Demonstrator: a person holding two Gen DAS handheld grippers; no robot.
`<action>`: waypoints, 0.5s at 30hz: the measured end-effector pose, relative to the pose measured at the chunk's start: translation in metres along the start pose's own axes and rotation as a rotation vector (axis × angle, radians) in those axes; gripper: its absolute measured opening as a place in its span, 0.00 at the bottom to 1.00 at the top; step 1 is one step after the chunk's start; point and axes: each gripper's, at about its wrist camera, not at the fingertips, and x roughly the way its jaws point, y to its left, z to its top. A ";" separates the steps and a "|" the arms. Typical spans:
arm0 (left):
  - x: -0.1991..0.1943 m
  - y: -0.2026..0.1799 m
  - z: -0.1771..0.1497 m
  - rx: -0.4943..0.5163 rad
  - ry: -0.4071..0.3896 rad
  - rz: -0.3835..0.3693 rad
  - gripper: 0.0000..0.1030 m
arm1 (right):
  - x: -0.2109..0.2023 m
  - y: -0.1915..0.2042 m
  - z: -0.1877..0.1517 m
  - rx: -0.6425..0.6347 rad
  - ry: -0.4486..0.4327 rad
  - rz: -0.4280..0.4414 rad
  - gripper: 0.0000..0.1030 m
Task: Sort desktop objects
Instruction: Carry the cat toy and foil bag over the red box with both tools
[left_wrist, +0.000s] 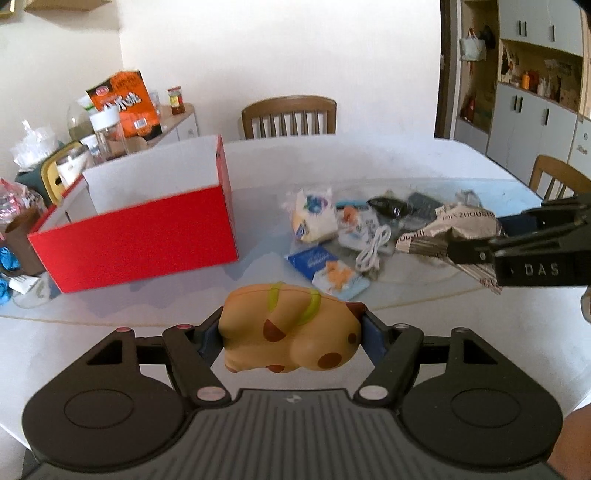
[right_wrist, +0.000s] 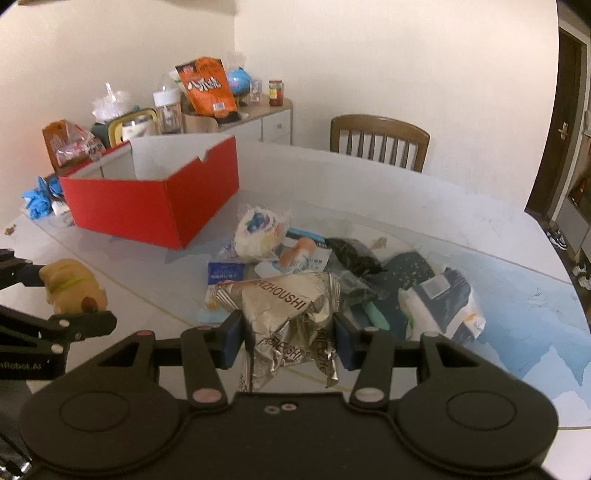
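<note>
My left gripper (left_wrist: 291, 334) is shut on a tan spotted toy dog (left_wrist: 291, 332), held above the table's near edge. In the right wrist view the same toy dog (right_wrist: 72, 286) hangs at the far left. My right gripper (right_wrist: 288, 338) is shut on a crumpled silver snack wrapper (right_wrist: 284, 314), lifted over the pile. From the left wrist view that wrapper (left_wrist: 454, 230) and the right gripper (left_wrist: 452, 245) come in from the right. An open red box (left_wrist: 136, 232) with a white inside stands left of the pile; it shows as the red box (right_wrist: 147, 206) in the right wrist view.
A pile of loose items lies on the table (left_wrist: 406, 155): a white plush packet (right_wrist: 258, 234), a white cable (left_wrist: 373, 251), small blue cards (left_wrist: 314, 260), a black bag (right_wrist: 354, 253), a dark pouch (right_wrist: 443, 302). Wooden chairs (left_wrist: 290, 116) stand behind. A cluttered cabinet (right_wrist: 236, 110) is left.
</note>
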 end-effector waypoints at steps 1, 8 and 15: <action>-0.005 -0.002 0.002 -0.004 -0.007 0.004 0.70 | -0.005 0.000 0.001 -0.003 -0.005 0.006 0.48; -0.027 -0.009 0.017 -0.040 -0.018 0.027 0.70 | -0.033 0.001 0.013 -0.023 -0.010 0.060 0.48; -0.047 -0.004 0.029 -0.064 -0.034 0.051 0.70 | -0.054 0.006 0.029 -0.040 -0.033 0.123 0.48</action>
